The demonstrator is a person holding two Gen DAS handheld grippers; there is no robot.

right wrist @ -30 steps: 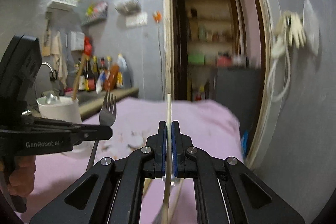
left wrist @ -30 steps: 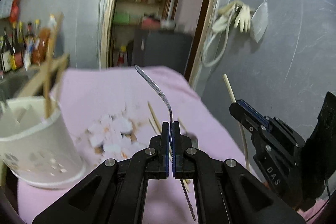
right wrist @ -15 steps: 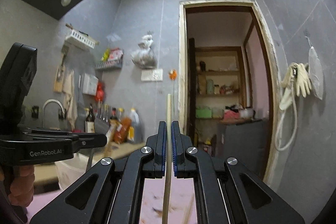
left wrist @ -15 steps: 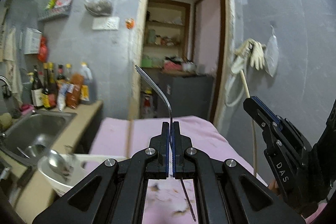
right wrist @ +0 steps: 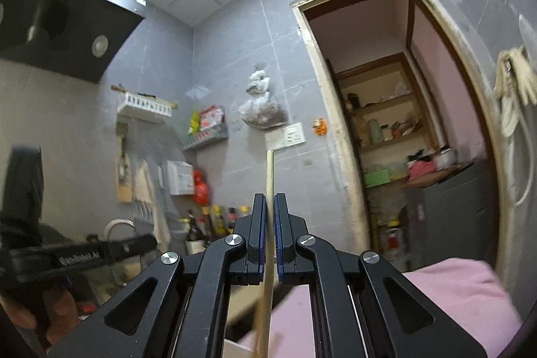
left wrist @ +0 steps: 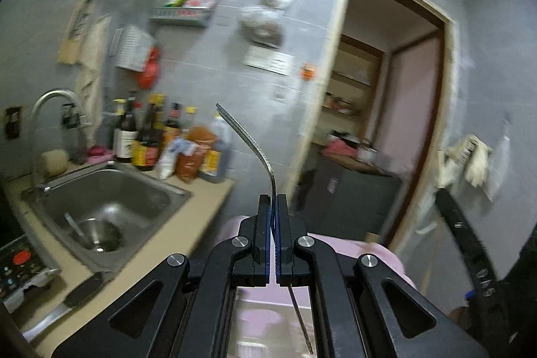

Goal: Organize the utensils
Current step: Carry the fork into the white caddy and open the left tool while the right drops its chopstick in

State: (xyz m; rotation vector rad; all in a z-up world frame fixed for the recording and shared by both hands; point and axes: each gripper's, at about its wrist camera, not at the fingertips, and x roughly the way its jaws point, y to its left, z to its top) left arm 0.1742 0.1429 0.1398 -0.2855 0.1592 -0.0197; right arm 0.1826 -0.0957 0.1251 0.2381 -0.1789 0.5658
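Observation:
My left gripper [left wrist: 272,200] is shut on a metal fork [left wrist: 250,140], seen edge-on, its head curving up to the left and its handle hanging below the jaws. My right gripper [right wrist: 269,200] is shut on a wooden chopstick [right wrist: 269,171] that stands upright between the pads. Both grippers are raised and point at the kitchen wall. The left gripper shows at the left of the right wrist view [right wrist: 100,254]; the right gripper shows at the right edge of the left wrist view [left wrist: 470,244]. The white utensil holder is out of view.
A steel sink [left wrist: 107,207] with a tap [left wrist: 50,99] lies at the left, with a row of sauce bottles [left wrist: 161,140] behind it. The pink-covered table [right wrist: 463,294] is low in both views. A doorway [right wrist: 402,123] opens at the right.
Both grippers have tilted upward, away from the pink table and the white holder, and now face the wall and ceiling. Each still holds its utensil.

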